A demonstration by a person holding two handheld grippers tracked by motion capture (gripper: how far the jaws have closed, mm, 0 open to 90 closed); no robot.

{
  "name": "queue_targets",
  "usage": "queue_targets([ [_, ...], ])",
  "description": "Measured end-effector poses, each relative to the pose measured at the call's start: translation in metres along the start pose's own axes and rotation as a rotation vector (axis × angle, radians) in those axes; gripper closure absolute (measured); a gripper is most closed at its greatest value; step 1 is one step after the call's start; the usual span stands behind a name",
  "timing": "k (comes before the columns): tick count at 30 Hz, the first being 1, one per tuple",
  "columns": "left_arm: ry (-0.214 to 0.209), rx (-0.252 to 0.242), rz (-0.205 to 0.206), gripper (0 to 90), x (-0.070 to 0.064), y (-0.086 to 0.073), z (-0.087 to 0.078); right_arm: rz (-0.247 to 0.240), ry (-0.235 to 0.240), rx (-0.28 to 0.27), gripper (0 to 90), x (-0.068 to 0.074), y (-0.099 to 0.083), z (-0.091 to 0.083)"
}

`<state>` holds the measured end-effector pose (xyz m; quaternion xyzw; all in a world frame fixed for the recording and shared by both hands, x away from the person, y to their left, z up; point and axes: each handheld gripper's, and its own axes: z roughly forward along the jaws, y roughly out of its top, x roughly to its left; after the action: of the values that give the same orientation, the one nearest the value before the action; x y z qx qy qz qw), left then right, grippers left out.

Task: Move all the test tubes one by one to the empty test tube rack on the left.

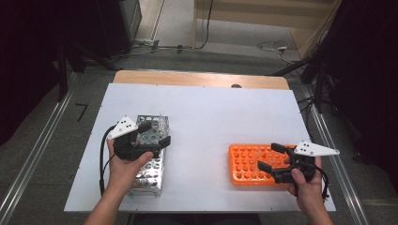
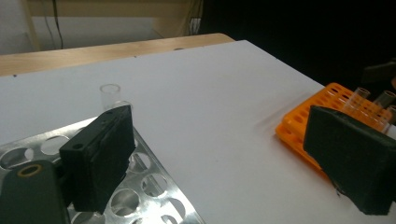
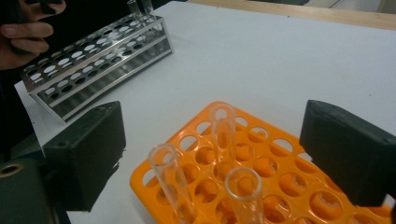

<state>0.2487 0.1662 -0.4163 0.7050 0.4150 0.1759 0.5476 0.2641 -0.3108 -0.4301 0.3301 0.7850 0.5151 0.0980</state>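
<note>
**Inspector:** Jaws on both tools stand spread wide with nothing between them. The right gripper [image 3: 212, 154] hangs over the near end of the orange rack [image 3: 299, 186], bracketing three clear test tubes [image 3: 223, 133] that stand upright in its holes. That is the work in hand, as I read it.

**Clerk:** And the left?

**Inspector:** The left gripper [image 2: 224, 163] hovers over the steel rack [image 2: 154, 186] at the counter's left side, well apart from the orange one. One glass tube [image 2: 110, 95] stands at that rack's far end (a second may be beside it; the right gripper view suggests two, but they are small there).

**Clerk:** Hazards?

**Inspector:** The three tubes stand close together. My judgement: closing on one at an angle could knock a neighbour, or tip the tube against the hole's edge so it binds on lifting. Clamping hard on thin glass risks a crack; clamping lightly lets a smooth wall slip.

**Clerk:** Materials?

**Inspector:** Tubes: transparent, cylindrical, open-topped, glossy. Orange rack: moulded plastic, flat, a grid of round holes. Steel rack: polished perforated sheet metal in tiers, reflective, box-shaped. Jaw pads: matt black, blocky, apparently a soft facing. White counter [image 1: 211, 117]: smooth, plain sheet, with a wooden edge at the far side.
</note>
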Motion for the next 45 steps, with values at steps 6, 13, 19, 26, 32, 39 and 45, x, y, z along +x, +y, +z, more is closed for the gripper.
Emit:
queue_targets([
  [6, -0.022, -0.006, 0.005, 4.3, -0.008, -0.002, -0.008, 0.017, 0.028, 0.018, 13.2, -0.012, -0.013, -0.003],
  [13, -0.028, -0.01, 0.004, 4.3, -0.01, -0.003, -0.008, 0.021, 0.021, 0.033, 26.7, -0.019, -0.028, -0.016],
  [19, -0.028, 0.0, 0.006, 4.3, -0.011, -0.004, -0.007, 0.009, 0.022, 0.093, 39.9, -0.022, -0.033, -0.007],
  [26, -0.019, 0.003, 0.005, 4.4, -0.01, -0.005, -0.009, -0.011, 0.018, 0.147, 56.4, -0.024, -0.036, -0.003],
  [32, -0.018, -0.001, 0.011, 4.4, -0.011, -0.004, -0.01, -0.026, 0.014, 0.158, 64.3, -0.026, -0.037, -0.002],
  [39, -0.016, -0.011, 0.008, 4.5, -0.01, -0.002, -0.013, -0.051, -0.008, 0.186, 68.2, -0.024, -0.038, 0.001],
  [45, -0.014, -0.006, 0.012, 4.5, -0.011, -0.002, -0.012, -0.055, -0.017, 0.193, 70.6, -0.024, -0.039, 0.001],
])
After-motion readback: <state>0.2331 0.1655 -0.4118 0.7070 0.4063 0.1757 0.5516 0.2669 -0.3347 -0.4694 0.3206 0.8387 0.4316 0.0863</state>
